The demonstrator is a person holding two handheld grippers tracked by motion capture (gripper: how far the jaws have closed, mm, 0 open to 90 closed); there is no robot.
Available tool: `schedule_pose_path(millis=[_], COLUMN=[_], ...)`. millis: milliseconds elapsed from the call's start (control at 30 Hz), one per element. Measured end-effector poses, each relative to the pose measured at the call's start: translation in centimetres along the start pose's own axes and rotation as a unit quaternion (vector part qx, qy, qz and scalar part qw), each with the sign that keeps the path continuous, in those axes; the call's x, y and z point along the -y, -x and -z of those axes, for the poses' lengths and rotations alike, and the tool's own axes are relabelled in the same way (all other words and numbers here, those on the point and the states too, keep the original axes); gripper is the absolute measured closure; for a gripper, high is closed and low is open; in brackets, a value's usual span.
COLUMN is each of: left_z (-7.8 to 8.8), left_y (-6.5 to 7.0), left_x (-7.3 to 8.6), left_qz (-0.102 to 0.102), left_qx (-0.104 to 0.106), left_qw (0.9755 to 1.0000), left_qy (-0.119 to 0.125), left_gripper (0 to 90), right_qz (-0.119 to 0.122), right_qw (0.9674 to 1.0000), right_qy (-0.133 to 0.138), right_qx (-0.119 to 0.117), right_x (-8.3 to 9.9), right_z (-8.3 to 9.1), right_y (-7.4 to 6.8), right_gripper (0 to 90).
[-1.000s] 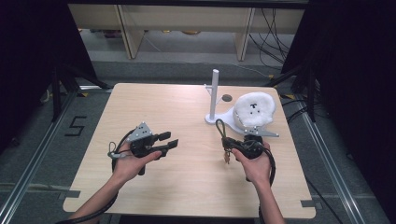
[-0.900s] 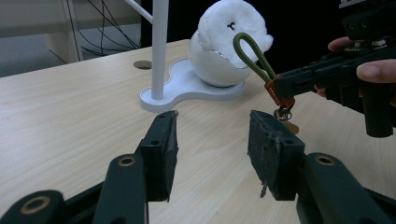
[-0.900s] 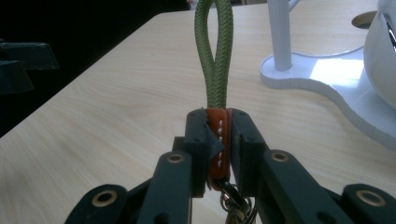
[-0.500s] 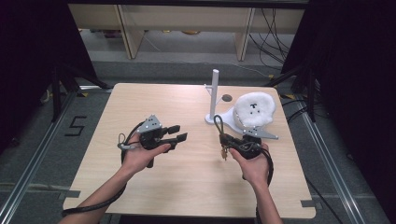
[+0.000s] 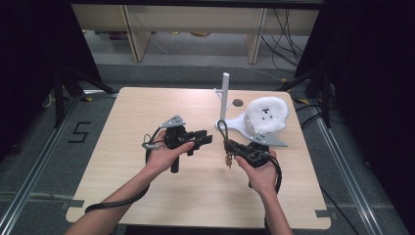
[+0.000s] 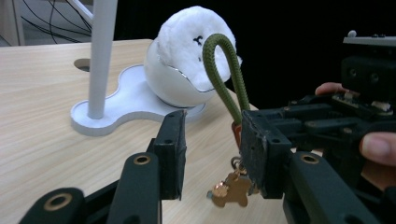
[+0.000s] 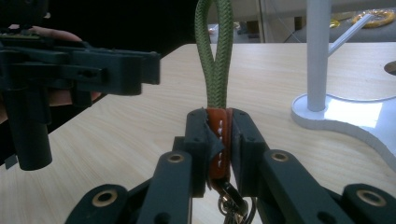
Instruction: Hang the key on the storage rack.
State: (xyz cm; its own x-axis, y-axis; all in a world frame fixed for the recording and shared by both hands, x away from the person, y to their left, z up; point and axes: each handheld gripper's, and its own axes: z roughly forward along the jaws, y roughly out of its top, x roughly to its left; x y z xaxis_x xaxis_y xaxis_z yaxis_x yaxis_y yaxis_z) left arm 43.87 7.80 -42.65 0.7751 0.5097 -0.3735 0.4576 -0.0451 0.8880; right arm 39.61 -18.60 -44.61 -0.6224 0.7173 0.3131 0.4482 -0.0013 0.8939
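Nearest the person, at about six o'clock on the wooden table [image 5: 147, 196], the two forearms come in from the bottom edge, each hand wrapped around a gripper. The right gripper [image 5: 234, 146] sits at roughly five o'clock from the table's middle, its jaws pressed tight on the brown leather tab [image 7: 218, 140] of a keychain strap [image 5: 224, 131]; in the right gripper view the tab is sandwiched between the two black pads, the olive-green cord loop [image 7: 214, 56] stands up at twelve o'clock from the pinch, and metal rings hang below at six o'clock. A small copper-coloured charm [image 6: 231, 192] dangles under the grip, clear of the tabletop as far as the left gripper view shows. The left gripper [image 5: 204, 139] lies at about nine o'clock from the right one, pointing toward it, its jaws spread partway and just now closing; in its own view the cord loop and charm stand in front of the gap, close to the jaw on the right side, and whether that jaw touches the strap cannot be told. Beyond the grippers, at about one o'clock from the table's middle, a white stand [image 5: 234, 125] rests with its flat base on the wood, an upright post [image 5: 225, 93] rising from it and a fluffy white ball [image 5: 266, 113] seated in its cup. A round hole [image 5: 237, 103] in the tabletop lies just behind the post.
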Motion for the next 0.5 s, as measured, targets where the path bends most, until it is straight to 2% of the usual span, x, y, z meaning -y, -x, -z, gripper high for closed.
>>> schedule_pose_path(millis=[33,167,267,300,467,500], left_z=[-0.2,-1.0,-1.5,-1.6,-2.0,-2.0], left_y=[0.1,0.2,0.2,0.2,0.1,0.0], left_x=[-0.1,-0.2,-0.3,-0.3,-0.1,0.0], left_qz=[0.001,0.005,0.013,0.015,0.021,0.023], left_qx=[0.0,0.003,0.008,0.013,0.018,0.016], left_qw=[1.0,1.0,0.9999,0.9998,0.9996,0.9996], left_qy=[-0.001,-0.005,-0.008,-0.006,-0.01,-0.009], left_gripper=[60.8,61.6,62.9,64.0,66.2,68.1], right_qz=[0.005,-0.002,0.008,-0.001,0.0,0.006], right_qw=[1.0,1.0,1.0,1.0,1.0,0.9999], right_qy=[-0.003,0.002,0.004,0.002,0.0,0.004], right_qx=[0.001,-0.002,-0.001,-0.005,-0.008,-0.007], right_x=[0.1,0.2,0.2,0.3,0.4,0.4], right_z=[-0.1,-0.2,-0.2,-0.3,-0.5,-0.6], right_y=[-0.1,-0.2,-0.2,-0.4,-0.4,-0.4], right_gripper=[79.4,79.4,79.4,79.4,79.4,79.4])
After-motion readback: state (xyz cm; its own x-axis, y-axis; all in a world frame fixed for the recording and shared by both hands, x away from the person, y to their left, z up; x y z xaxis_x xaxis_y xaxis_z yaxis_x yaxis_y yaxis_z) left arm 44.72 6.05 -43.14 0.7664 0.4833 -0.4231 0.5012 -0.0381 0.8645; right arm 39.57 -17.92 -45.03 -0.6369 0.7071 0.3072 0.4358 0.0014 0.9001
